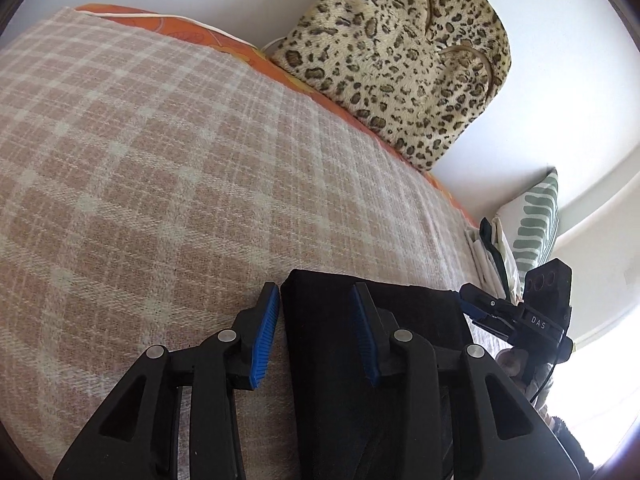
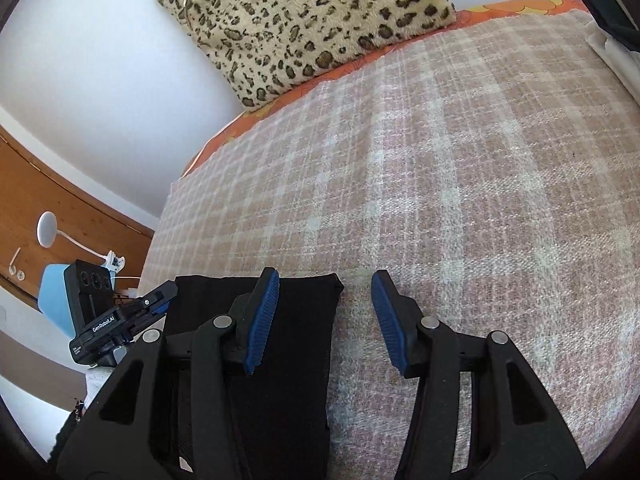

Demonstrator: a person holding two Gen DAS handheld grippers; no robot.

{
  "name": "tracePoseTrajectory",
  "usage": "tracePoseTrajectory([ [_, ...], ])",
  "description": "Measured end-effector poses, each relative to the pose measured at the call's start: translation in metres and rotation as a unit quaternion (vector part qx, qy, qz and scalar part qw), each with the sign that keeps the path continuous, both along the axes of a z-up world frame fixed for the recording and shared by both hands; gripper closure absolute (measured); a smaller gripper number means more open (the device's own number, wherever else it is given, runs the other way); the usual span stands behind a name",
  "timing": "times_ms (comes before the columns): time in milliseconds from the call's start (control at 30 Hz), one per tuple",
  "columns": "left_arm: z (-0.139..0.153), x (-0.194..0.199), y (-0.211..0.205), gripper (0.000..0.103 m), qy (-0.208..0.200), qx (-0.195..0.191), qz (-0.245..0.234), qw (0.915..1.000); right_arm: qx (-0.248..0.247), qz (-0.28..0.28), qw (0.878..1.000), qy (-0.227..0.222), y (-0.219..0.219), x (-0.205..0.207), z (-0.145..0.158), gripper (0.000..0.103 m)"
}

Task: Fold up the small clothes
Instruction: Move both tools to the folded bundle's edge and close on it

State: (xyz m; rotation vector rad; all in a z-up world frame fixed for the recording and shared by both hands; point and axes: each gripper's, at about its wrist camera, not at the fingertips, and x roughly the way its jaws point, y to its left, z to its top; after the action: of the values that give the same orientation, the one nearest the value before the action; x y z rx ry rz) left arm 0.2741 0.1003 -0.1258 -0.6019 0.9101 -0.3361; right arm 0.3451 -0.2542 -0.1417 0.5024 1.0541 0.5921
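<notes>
A black folded garment (image 1: pixel 328 360) lies flat on the pink plaid blanket (image 1: pixel 160 160). My left gripper (image 1: pixel 314 312) is open and straddles the garment's left edge, one blue pad on the blanket, one over the cloth. My right gripper (image 2: pixel 326 300) is open and straddles the garment's right edge (image 2: pixel 296 344), its left pad over the cloth. Each gripper shows in the other's view, the right one (image 1: pixel 476 308) and the left one (image 2: pixel 160 304), at the garment's far sides. Neither holds the cloth.
A leopard-print cushion (image 1: pixel 400 52) leans on the white wall at the bed's back edge. A stack of folded clothes (image 1: pixel 492 252) and a green-patterned pillow (image 1: pixel 536 220) lie at the right end. A white lamp (image 2: pixel 48 230) and wooden panel stand left.
</notes>
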Motion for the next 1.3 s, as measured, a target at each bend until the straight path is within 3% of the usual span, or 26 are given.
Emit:
tracePoseTrajectory([
  [67, 0.002, 0.001, -0.004, 0.073, -0.005, 0.012, -0.004, 0.9999, -0.001, 0.002, 1.000, -0.002, 0.001, 0.000, 0.000, 0.061],
  [100, 0.001, 0.001, -0.005, 0.082, -0.005, 0.015, -0.006, 0.9999, 0.001, 0.006, 1.000, -0.001, 0.002, 0.001, 0.000, 0.074],
  [133, 0.001, 0.001, -0.006, 0.091, -0.005, 0.018, -0.006, 0.9998, 0.003, 0.011, 1.000, 0.003, 0.004, 0.001, -0.002, 0.079],
  [167, 0.001, 0.000, -0.008, 0.092, -0.006, 0.024, -0.005, 0.9997, 0.000, 0.014, 1.000, 0.004, 0.007, 0.002, -0.002, 0.087],
  [300, 0.006, -0.001, -0.009, 0.096, -0.016, 0.040, 0.001, 0.9991, -0.044, 0.024, 0.998, -0.024, 0.018, -0.004, 0.005, 0.098],
  [500, 0.011, -0.003, -0.005, 0.099, -0.025, 0.092, 0.018, 0.9953, -0.103, 0.005, 0.993, -0.053, 0.018, -0.006, 0.014, 0.100],
  [533, 0.010, -0.002, -0.003, 0.099, -0.025, 0.087, 0.019, 0.9957, -0.115, 0.004, 0.992, -0.054, 0.019, -0.006, 0.014, 0.100],
  [633, 0.011, -0.001, 0.002, 0.098, -0.023, 0.061, 0.025, 0.9976, -0.093, 0.009, 0.994, -0.052, 0.018, -0.005, 0.014, 0.100],
  [700, 0.013, 0.001, 0.004, 0.091, -0.020, 0.041, 0.027, 0.9986, -0.094, 0.010, 0.994, -0.055, 0.019, -0.005, 0.016, 0.100],
  [767, 0.018, 0.000, 0.001, 0.085, -0.028, 0.048, 0.032, 0.9980, -0.102, 0.011, 0.993, -0.051, 0.022, -0.004, 0.017, 0.100],
  [867, 0.028, -0.002, -0.009, 0.083, -0.036, 0.056, 0.011, 0.9977, -0.096, 0.003, 0.995, -0.036, 0.017, -0.001, 0.019, 0.100],
  [1000, 0.045, -0.013, -0.028, 0.083, -0.054, 0.074, -0.025, 0.9955, -0.115, -0.001, 0.991, -0.070, 0.012, -0.011, 0.042, 0.098],
  [1133, 0.055, -0.025, -0.042, 0.083, -0.054, 0.081, -0.062, 0.9933, -0.081, 0.046, 0.992, -0.088, 0.021, -0.028, 0.061, 0.095],
  [1300, 0.045, -0.037, -0.057, 0.083, -0.040, 0.114, -0.093, 0.9882, -0.090, 0.108, 0.987, -0.081, 0.050, -0.050, 0.056, 0.094],
])
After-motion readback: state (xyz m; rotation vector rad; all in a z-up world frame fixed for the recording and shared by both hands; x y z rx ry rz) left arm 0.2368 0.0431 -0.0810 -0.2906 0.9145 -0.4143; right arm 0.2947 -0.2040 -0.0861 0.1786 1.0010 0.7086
